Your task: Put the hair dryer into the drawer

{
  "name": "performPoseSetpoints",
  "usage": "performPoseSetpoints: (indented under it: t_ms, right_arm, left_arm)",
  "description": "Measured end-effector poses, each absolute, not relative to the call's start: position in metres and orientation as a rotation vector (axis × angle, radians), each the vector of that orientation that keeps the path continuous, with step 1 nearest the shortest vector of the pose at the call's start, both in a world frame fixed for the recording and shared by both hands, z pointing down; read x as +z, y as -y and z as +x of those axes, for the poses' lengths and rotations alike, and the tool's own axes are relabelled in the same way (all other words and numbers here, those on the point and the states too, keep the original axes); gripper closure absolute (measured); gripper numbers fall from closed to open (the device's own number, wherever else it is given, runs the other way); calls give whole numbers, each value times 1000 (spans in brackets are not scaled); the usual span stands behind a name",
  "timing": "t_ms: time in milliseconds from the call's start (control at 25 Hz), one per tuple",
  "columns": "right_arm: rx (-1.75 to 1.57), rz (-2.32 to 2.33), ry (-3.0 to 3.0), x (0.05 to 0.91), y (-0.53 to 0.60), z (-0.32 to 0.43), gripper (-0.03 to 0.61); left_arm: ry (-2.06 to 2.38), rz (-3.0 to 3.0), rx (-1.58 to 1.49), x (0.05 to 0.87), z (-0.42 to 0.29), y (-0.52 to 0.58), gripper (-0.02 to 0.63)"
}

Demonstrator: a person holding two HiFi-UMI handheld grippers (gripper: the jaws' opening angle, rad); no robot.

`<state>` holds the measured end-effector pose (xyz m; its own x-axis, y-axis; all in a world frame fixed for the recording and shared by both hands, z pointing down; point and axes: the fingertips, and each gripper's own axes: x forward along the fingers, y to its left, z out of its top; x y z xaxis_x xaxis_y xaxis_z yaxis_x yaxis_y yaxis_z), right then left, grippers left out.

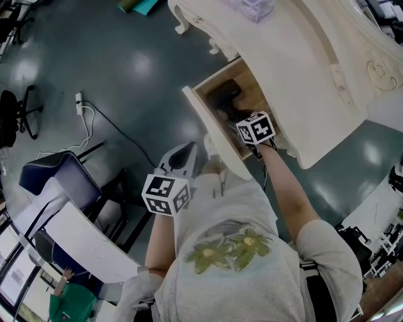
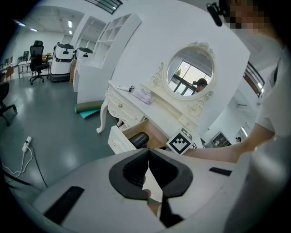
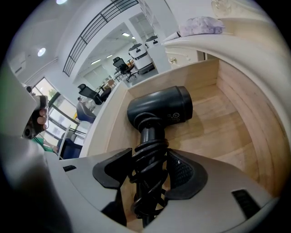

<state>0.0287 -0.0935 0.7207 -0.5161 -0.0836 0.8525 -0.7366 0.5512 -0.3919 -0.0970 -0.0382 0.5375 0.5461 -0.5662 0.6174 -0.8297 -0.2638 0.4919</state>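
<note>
A black hair dryer (image 3: 159,111) lies in the open wooden drawer (image 3: 227,123) of the white dressing table, nozzle toward the back, with its cord coiled round the handle. My right gripper (image 3: 150,168) is shut on that wrapped handle, a pad on each side. In the head view the right gripper (image 1: 238,118) reaches into the drawer (image 1: 214,135) over the hair dryer (image 1: 227,100). My left gripper (image 1: 184,154) hangs close to the person's chest, well short of the drawer front. Seen in its own view, the left gripper (image 2: 146,157) is shut and holds nothing.
The dressing table top (image 1: 302,56) overhangs the drawer and carries a pale pouch (image 1: 252,9); an oval mirror (image 2: 190,75) stands behind. A power strip with white cable (image 1: 79,104) lies on the grey floor. A blue chair (image 1: 56,182) stands at the left.
</note>
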Motion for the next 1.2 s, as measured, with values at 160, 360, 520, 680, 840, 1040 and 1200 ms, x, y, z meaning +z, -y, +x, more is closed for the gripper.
performPoseSetpoints:
  t_ms: [160,360,520,680,840,1040,1200]
  right_arm:
    - [964,680,1953,724,94,28,347]
    - [944,696,1957,729,95,28,347]
    - [936,697,1955,733,94,28,347]
    - [928,696,1945,736,93,28,347]
    - [924,696,1934,739,92,29,347]
    - [918,680,1905,742,92,27,347]
    - [916,685,1854,742,91,28,347]
  left_arm:
    - [1123,1963,408,538,-96,38,603]
    - [1120,1959,412,539,-97,37,603]
    - [1117,1961,412,538,-98,35,603]
    - [1116,1965,411,538,-98,35,603]
    - [1113,1968,412,537,-97,33,603]
    - [1119,1969,408,535,-98,32,603]
    - [1114,1979,407,533,-96,30,603]
